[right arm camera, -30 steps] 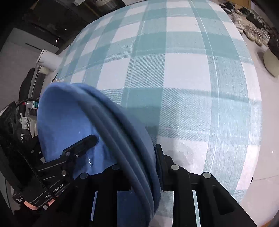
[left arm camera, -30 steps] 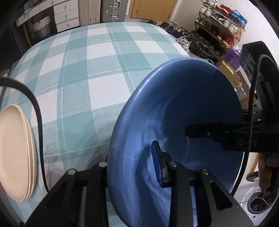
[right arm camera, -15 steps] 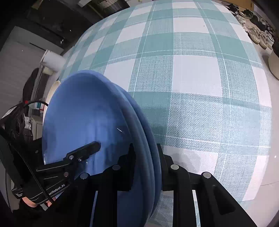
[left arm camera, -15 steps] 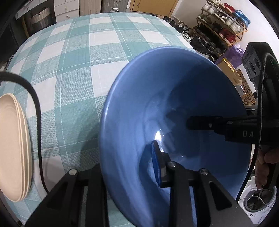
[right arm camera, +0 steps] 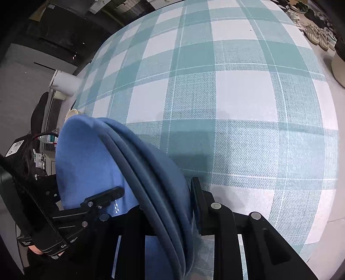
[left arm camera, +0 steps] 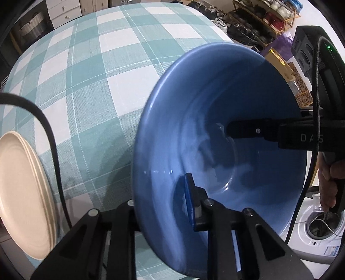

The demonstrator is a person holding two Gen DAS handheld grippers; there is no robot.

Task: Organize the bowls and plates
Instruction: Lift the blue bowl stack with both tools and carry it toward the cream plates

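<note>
A stack of nested blue bowls (left arm camera: 215, 107) is held tilted above the teal checked table (left arm camera: 86, 64) by both grippers. My left gripper (left arm camera: 159, 193) has the near wall of the stack between its jaws, which are closing; its blue pad lies against the inner wall. My right gripper (right arm camera: 166, 193) is shut on the opposite rim, where three rims (right arm camera: 133, 163) show edge-on. The right gripper's finger (left arm camera: 248, 130) reaches into the bowl from the right. The left gripper's finger (right arm camera: 103, 197) shows inside the bowl. A stack of beige plates (left arm camera: 19, 189) lies at the table's left edge.
A black cable (left arm camera: 49, 133) hangs across the left of the left wrist view. A shoe rack (left arm camera: 269, 19) and boxes stand beyond the table, a washing machine (left arm camera: 319, 226) below right, and white drawers (left arm camera: 64, 10) behind. A white roll (right arm camera: 64, 83) sits off the table's left edge.
The bowl stack has rocked between the grippers: half a second ago its inside faced the right wrist camera, now its rims are edge-on again. The left jaws have narrowed on the wall.
</note>
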